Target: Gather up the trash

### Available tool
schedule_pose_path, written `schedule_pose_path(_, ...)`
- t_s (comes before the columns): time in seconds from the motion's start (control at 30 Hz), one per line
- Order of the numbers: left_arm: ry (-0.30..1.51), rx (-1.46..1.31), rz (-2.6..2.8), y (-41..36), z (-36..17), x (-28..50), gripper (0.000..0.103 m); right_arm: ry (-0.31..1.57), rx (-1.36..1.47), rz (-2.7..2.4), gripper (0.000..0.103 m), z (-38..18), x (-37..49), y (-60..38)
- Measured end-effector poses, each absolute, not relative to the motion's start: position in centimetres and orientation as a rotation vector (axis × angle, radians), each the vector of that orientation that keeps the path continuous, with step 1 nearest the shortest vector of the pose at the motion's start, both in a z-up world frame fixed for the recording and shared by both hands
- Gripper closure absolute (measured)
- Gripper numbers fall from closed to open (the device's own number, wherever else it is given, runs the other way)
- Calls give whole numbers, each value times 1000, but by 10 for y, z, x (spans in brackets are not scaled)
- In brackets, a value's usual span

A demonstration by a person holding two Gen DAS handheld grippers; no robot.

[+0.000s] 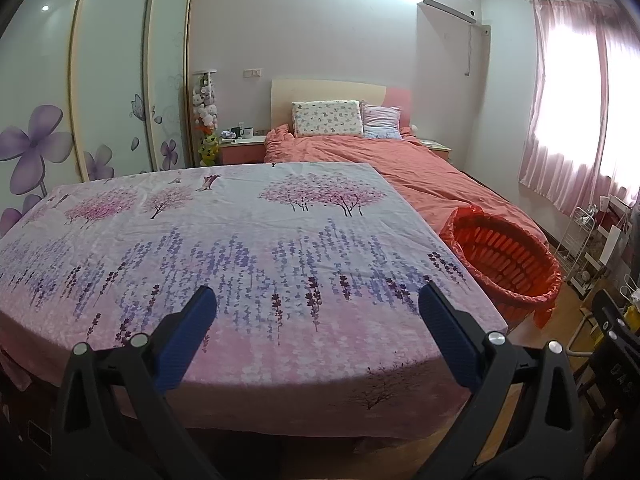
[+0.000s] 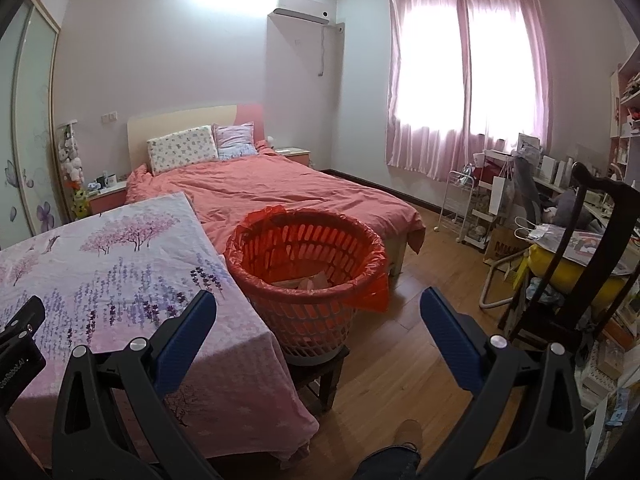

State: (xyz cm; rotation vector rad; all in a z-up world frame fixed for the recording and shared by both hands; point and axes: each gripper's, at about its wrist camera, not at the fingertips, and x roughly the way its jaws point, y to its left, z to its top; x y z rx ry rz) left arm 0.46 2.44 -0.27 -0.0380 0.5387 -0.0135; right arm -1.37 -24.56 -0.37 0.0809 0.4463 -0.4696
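Note:
A red slatted basket (image 2: 308, 280) lined with a red plastic bag stands on a small dark stool (image 2: 320, 372) just right of the table. Pale paper scraps (image 2: 310, 280) lie in its bottom. The same basket (image 1: 504, 264) shows at the right in the left wrist view. My left gripper (image 1: 318, 300) hangs open over the near part of the table's floral cloth (image 1: 240, 240), holding nothing. My right gripper (image 2: 318, 304) is open too, in front of the basket and above the floor. No loose trash shows on the cloth.
A bed with an orange-pink cover (image 2: 288, 192) lies behind the table. A dark wooden chair (image 2: 576, 272) and cluttered shelves (image 2: 480, 208) crowd the right side. Wardrobe doors (image 1: 112, 80) stand at the left. A person's shoe (image 2: 408, 434) is on the wooden floor.

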Motion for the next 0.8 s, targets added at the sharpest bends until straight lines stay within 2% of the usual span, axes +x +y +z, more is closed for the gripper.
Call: schedule_pose_path(0.8, 556, -37, -28, 20, -6, 3, 4, 491, 91, -447, 2, -8, -12, -246)
